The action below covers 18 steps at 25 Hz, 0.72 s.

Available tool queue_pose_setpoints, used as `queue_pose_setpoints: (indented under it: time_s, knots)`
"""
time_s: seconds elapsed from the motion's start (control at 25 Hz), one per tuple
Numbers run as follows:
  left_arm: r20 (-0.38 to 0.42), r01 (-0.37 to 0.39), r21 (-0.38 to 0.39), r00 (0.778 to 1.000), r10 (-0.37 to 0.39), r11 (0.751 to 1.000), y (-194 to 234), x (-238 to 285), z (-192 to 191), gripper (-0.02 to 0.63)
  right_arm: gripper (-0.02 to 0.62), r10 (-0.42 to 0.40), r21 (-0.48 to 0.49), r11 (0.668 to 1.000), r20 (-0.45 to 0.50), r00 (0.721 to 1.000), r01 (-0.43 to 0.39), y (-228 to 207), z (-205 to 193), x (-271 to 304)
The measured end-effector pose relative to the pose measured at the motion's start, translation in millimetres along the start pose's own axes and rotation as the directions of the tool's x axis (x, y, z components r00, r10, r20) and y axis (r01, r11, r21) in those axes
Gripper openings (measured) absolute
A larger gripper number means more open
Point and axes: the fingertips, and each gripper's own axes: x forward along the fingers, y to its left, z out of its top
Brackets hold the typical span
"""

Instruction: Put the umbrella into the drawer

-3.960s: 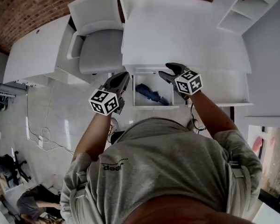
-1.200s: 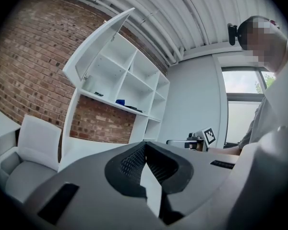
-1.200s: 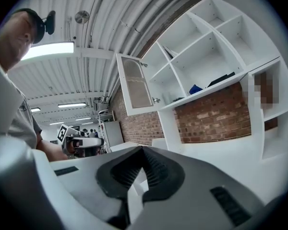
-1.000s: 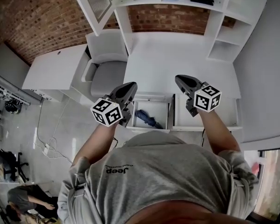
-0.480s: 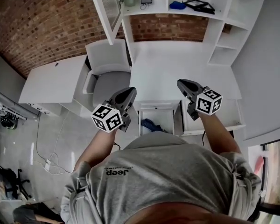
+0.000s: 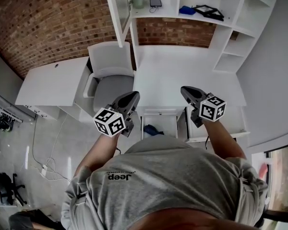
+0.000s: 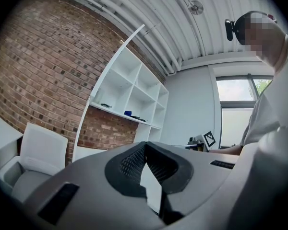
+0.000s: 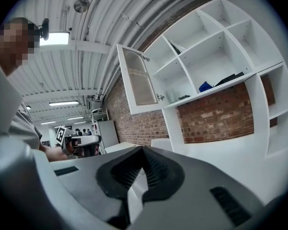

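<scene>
The dark blue folded umbrella [image 6: 152,130] lies inside the open white drawer [image 6: 167,122] under the desk front, partly hidden by the person's shoulder. My left gripper [image 6: 134,96] hangs left of the drawer, over the gap between chair and desk. My right gripper [image 6: 185,91] is right of the drawer, above the desk's front edge. Both point level toward the wall. In the left gripper view my left gripper [image 7: 145,145] has its jaws meeting with nothing between them. The right gripper [image 8: 143,150] in its own view is likewise shut and empty.
A white desk [image 6: 182,66] stands against the brick wall, with a grey-seated chair [image 6: 108,78] to its left. Above are white shelves [image 6: 192,4] holding small items and an open glazed cabinet door [image 6: 119,8]. A second white table [image 6: 50,83] stands further left.
The view has tilted up toward the shelves, and the person's body now hides more of the drawer and umbrella. Both grippers stay shut and have drifted slightly relative to the desk.
</scene>
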Motion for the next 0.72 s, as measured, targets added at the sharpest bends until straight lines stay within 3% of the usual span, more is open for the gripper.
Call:
queue_pose_setpoints:
  time_s: [0.72]
  knots:
    - [-0.007,-0.009,-0.022,1.0,0.009,1.0,-7,-3,-11,0.015,0.015,0.012,-0.032,0.999,-0.031,0.999,-0.013,6,-12,-6]
